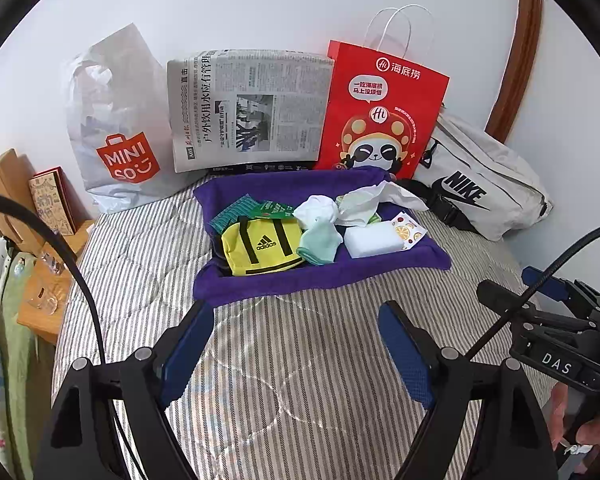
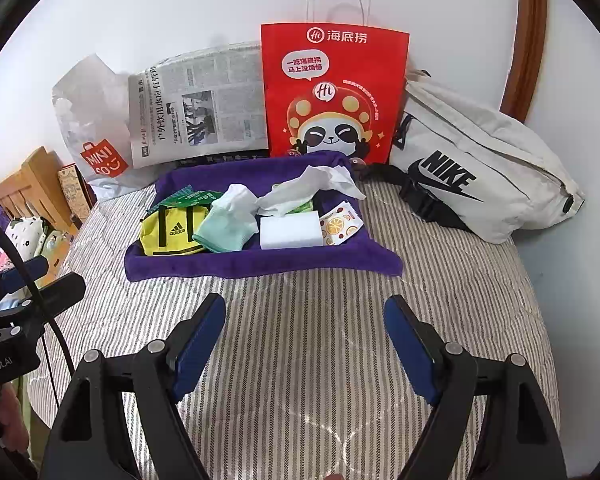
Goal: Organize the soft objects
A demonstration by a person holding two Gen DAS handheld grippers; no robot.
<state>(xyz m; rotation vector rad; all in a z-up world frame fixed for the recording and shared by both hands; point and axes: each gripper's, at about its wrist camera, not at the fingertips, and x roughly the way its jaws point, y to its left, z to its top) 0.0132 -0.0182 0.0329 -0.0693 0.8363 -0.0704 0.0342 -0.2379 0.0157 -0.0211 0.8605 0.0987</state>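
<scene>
A purple cloth-lined tray point(image 1: 320, 278) point(image 2: 260, 266) sits on the striped bed. In it lie a yellow Adidas pouch point(image 1: 262, 248) point(image 2: 172, 234), a mint-and-white sock point(image 1: 320, 236) point(image 2: 224, 228), a white sponge block point(image 1: 374, 240) point(image 2: 290, 232), crumpled white tissue point(image 1: 364, 200) point(image 2: 312, 188), green packets point(image 1: 240, 210) point(image 2: 180, 196) and a fruit-print packet point(image 1: 408, 230) point(image 2: 340, 226). My left gripper point(image 1: 296, 316) is open and empty, above the bed in front of the tray. My right gripper point(image 2: 304, 308) is open and empty, also short of the tray; it shows at the right in the left wrist view point(image 1: 540, 312).
Against the wall stand a Miniso plastic bag point(image 1: 120, 132) point(image 2: 92, 128), a newspaper point(image 1: 248, 108) point(image 2: 200, 104), a red paper bag point(image 1: 380, 112) point(image 2: 332, 92) and a white Nike bag point(image 1: 484, 184) point(image 2: 472, 172). A wooden bedside stand point(image 1: 40, 264) with small items is left of the bed.
</scene>
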